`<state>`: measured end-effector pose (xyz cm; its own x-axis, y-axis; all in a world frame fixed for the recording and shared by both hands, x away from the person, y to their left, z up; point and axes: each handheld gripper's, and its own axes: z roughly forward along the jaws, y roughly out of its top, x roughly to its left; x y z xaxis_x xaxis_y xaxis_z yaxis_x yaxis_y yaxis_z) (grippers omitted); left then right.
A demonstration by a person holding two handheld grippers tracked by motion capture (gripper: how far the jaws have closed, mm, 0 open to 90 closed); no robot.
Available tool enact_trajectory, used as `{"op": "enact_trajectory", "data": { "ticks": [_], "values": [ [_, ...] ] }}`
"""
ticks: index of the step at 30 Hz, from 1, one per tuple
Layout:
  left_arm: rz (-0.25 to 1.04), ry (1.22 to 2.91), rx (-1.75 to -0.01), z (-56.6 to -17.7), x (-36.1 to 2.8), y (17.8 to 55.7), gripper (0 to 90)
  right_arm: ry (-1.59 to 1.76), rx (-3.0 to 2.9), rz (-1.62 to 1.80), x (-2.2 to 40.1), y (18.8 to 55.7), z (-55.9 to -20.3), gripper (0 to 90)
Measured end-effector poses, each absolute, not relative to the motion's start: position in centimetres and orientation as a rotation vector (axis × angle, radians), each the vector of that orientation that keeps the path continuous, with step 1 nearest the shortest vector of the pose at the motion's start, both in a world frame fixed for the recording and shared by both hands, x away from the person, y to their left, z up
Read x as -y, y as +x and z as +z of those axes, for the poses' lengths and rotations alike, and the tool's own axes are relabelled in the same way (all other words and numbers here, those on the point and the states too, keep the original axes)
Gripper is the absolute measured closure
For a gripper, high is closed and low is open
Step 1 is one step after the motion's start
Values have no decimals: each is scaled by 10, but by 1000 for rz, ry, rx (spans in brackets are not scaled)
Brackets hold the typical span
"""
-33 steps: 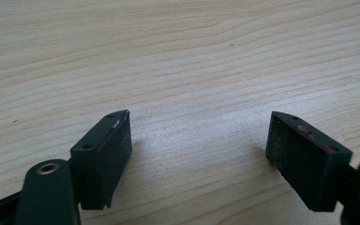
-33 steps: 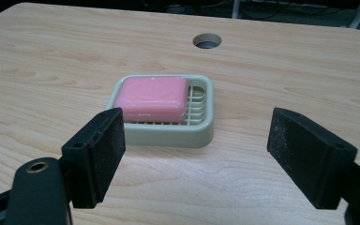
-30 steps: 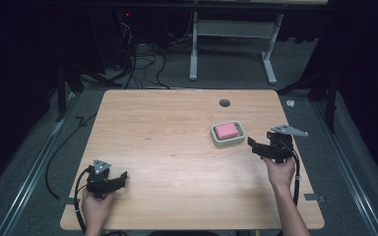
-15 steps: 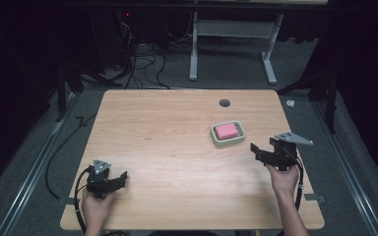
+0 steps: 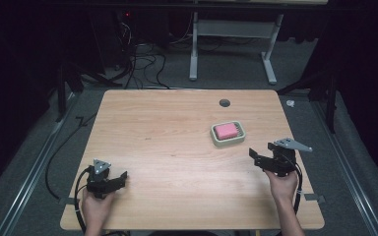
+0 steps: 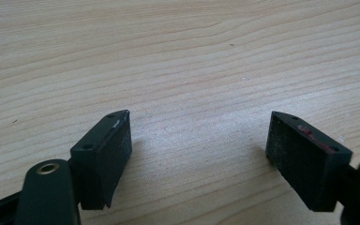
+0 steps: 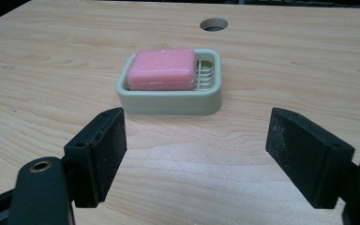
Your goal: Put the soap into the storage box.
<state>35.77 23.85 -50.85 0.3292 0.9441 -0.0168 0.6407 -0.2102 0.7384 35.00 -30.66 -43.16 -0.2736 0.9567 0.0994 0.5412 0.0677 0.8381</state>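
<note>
High view. Wooden surface (image 5: 177, 147), pale grain, round cable hole (image 5: 224, 103) toward 12 o'clock near the far edge. Pale green soap dish (image 5: 228, 134) sits right of centre, about 2 o'clock from the middle of the surface; pink soap bar (image 5: 226, 130) lies inside it. Right tongs (image 5: 259, 158) are held at roughly 4 o'clock from the dish, near it but not touching, pointing left across the surface, with the grey plate on top. Left tongs (image 5: 120, 179) are held low at the near-left part of the surface, about 7 o'clock, well apart from the dish. A hand grips each from the near edge. Beyond the surface: grey floor, a tangle of cables (image 5: 138, 59) and a white frame leg (image 5: 193, 49) at 12 o'clock.

Left gripper view. Left tongs (image 6: 199, 150) stand wide apart over bare wood, both black pads in sight (a faint reddish smear on the top edge of the right-hand pad). Nothing between them; shadows fall on the surface just under each pad.

Right gripper view. Right tongs (image 7: 197, 150) are spread wide, empty. Soap dish (image 7: 168, 101) lies straight ahead at 12 o'clock, just beyond the tips, upright and flat on the surface. Soap bar (image 7: 161, 69) fills the left part of the dish, leaving the ribbed drain rack bare on the right. Cable hole (image 7: 213, 24) is farther off behind it.
</note>
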Motion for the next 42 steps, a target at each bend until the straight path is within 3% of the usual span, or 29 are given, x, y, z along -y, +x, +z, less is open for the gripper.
{"op": "enact_trajectory", "data": {
  "ticks": [42],
  "values": [
    [594,1943,-1390,-508,-239,358,231,1539,-1962,1069,298,330,-473,240]
  ]
}}
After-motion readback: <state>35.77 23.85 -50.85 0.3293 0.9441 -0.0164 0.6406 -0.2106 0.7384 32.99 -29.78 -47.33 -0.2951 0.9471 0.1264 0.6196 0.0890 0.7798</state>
